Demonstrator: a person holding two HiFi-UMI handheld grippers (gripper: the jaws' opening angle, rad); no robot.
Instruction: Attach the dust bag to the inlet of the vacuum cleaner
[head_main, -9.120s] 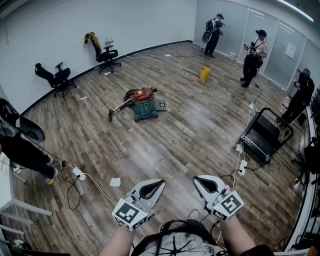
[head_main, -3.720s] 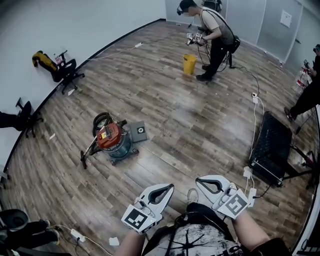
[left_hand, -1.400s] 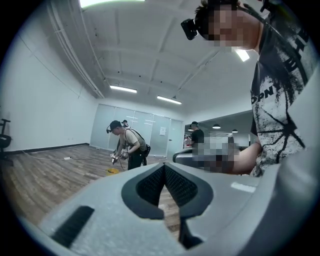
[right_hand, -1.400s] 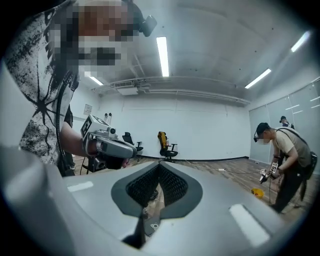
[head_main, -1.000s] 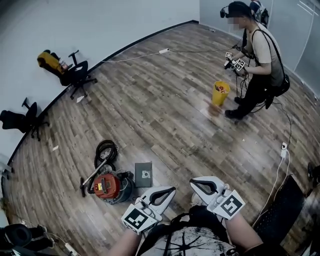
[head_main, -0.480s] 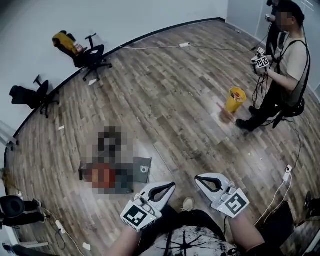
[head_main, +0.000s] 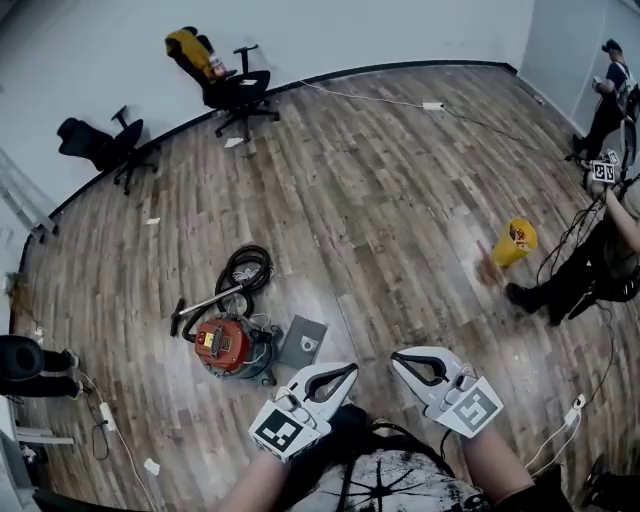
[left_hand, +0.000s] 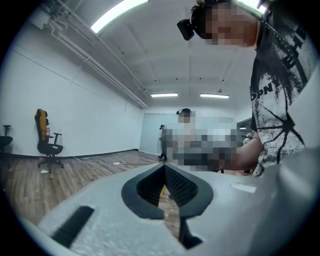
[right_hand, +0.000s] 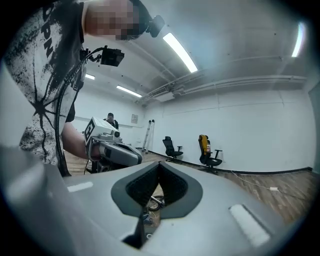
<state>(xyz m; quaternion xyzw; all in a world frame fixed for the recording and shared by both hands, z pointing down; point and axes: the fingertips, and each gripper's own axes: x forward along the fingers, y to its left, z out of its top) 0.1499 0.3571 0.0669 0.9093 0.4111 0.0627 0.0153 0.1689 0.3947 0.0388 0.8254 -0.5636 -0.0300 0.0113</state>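
On the floor at about ten o'clock from my left gripper (head_main: 345, 372) stands the vacuum cleaner (head_main: 228, 345), a short round drum with a red-orange lid and a darker body. At its three o'clock, just beside it, lies a flat grey square piece (head_main: 302, 342) with a small pale mark in the middle. I judge this is the dust bag with its stiff collar, but it is too small to be sure. A black ribbed hose (head_main: 245, 270) is coiled at the vacuum's twelve o'clock, and a thin rigid wand (head_main: 205, 305) runs out at ten o'clock.

My fingers hold nothing. In the left gripper view the two pale, smooth plastic jaws of the left gripper (left_hand: 164, 166) meet at their tips, with only the dark ribbed pads around an empty hollow. The right gripper (right_hand: 159, 164) is the same: tips together, nothing between them. In the head view the right gripper (head_main: 402, 360) is at three o'clock of the left one, both in front of my body and above the wood-pattern floor (head_main: 400, 200).

So I think the task is at the approach step: nothing is picked up yet. The next move calls for me to get down toward the grey piece, spread one pair of jaws, and take it by an edge. It looks thin and flat against the boards, so lifting that edge may be difficult.
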